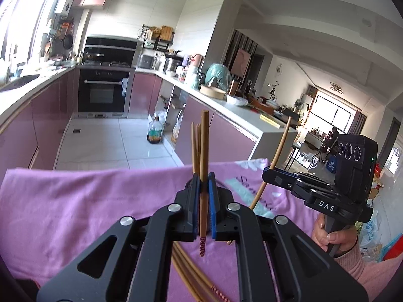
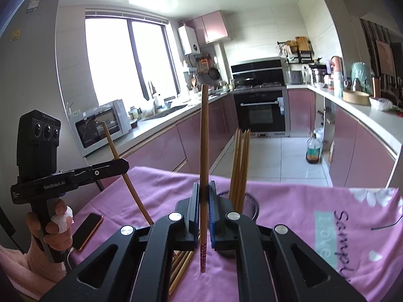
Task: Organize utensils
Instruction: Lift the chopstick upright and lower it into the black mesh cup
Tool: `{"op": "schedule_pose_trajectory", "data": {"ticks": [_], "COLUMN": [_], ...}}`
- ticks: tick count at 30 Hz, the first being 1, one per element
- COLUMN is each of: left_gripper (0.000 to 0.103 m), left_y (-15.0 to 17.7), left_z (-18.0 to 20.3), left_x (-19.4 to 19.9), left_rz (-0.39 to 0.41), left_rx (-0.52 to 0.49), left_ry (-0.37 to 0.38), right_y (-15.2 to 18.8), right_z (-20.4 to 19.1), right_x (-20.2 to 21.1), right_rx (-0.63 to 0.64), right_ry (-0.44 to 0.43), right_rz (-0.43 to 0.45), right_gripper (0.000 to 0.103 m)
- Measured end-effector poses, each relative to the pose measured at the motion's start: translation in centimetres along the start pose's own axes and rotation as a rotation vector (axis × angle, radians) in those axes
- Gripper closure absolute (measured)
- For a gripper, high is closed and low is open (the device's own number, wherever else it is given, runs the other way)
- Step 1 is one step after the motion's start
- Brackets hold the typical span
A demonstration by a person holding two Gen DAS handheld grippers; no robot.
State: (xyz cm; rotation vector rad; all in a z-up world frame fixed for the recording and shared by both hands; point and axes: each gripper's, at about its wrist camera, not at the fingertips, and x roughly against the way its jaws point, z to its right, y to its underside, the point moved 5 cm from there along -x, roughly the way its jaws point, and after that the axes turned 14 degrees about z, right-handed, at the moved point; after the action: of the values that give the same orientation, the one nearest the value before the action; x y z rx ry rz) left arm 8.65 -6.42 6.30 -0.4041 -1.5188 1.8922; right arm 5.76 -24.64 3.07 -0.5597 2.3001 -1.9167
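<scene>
In the left wrist view my left gripper (image 1: 204, 176) is shut on a brown chopstick (image 1: 204, 138) that stands upright, its patterned end hanging below the jaws. To the right, my right gripper (image 1: 267, 170) is shut on a second chopstick (image 1: 279, 148), which tilts. The right wrist view shows the same chopstick (image 2: 204, 130) upright in the right gripper (image 2: 204, 186). Just behind it a dark round holder (image 2: 252, 207) holds several chopsticks (image 2: 241, 161). At the left is the left gripper (image 2: 125, 162) with its chopstick (image 2: 113, 146). More loose chopsticks (image 2: 181, 264) (image 1: 191, 274) lie on the pink cloth (image 2: 289, 214).
A phone (image 2: 88, 230) lies on the cloth's left side near the hand. A thin black cable (image 2: 388, 224) lies at the cloth's right. Beyond the table edge are the tiled floor, a bottle (image 2: 313, 151) and pink kitchen cabinets (image 2: 352, 151).
</scene>
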Motion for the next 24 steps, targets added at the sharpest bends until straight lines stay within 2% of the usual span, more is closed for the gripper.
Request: {"op": "schedule_pose_trajectory", "data": {"ticks": [7,16,20,24], "left_gripper": [0.096,0.096,0.096,0.096], "left_y": [-3.6,-6.4,-6.3,-5.2], "left_z": [1.2,2.5,2.9,2.3], "left_x": [-0.8,-2.5,-3.8,-5.5], "left_rz": [0.060,0.097,0.085,0.024], "left_rx": [-0.038,-0.059,-0.078,-0.068], "left_ry": [0.004,0.007,-0.006,-0.013], "right_y": [-2.3,-4.4,-4.4,-3.5], "right_z": [0.9,1.2,1.4,1.8], "right_x": [0.0,-0.9,-2.0,-3.2], "right_rx": [0.011,0.043,0.066,0.062], "right_ry": [0.017,0.031,0.054,0.058], "right_rz": [0.045,0.093,0.087,0.054], "right_gripper": [0.098,0.098,0.098,0.098]}}
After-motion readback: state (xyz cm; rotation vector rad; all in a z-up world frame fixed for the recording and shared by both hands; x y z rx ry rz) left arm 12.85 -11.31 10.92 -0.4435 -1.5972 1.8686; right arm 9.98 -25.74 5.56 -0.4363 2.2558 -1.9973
